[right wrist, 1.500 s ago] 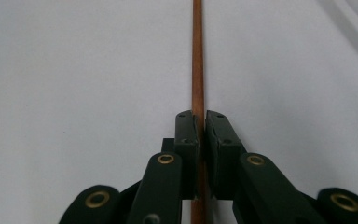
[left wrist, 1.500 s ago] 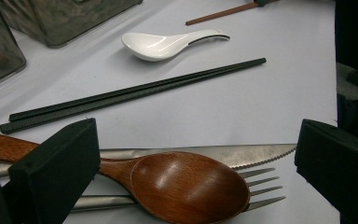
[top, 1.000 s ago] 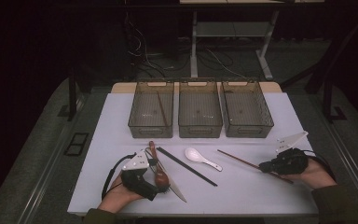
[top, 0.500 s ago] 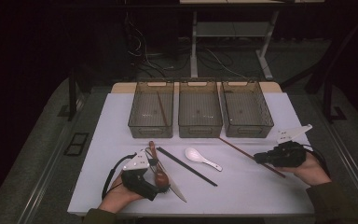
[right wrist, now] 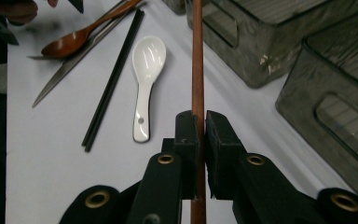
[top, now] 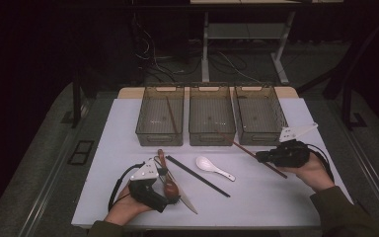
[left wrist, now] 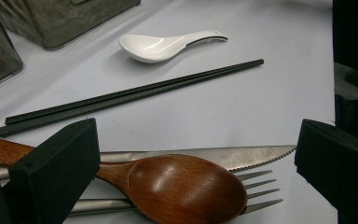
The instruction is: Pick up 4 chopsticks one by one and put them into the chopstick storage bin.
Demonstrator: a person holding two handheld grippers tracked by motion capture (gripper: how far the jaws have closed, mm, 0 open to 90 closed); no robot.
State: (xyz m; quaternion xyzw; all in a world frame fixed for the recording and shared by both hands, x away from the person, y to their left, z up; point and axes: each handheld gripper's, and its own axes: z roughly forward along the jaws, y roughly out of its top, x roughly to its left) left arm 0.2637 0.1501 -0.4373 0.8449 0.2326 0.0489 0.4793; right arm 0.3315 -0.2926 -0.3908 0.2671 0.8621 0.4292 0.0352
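Right hand-held gripper (right wrist: 199, 122) is clamped tight on a brown wooden chopstick (right wrist: 197, 56), its far tip reaching the bins (top: 254, 121) ahead. Left hand-held gripper (left wrist: 191, 154) sits wide open on the worktop (top: 256, 197), wooden spoon (left wrist: 186, 186) between its jaws.

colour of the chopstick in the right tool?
Reddish-brown wood, plain; the chopstick shows best in the right gripper view, clamped in the right tool.

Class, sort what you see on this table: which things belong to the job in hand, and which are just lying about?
In the job:
right claw, shut on the brown chopstick
three mesh bins, one already holding a brown chopstick

Lying about:
white soup spoon
black chopsticks
wooden spoon
knife
fork
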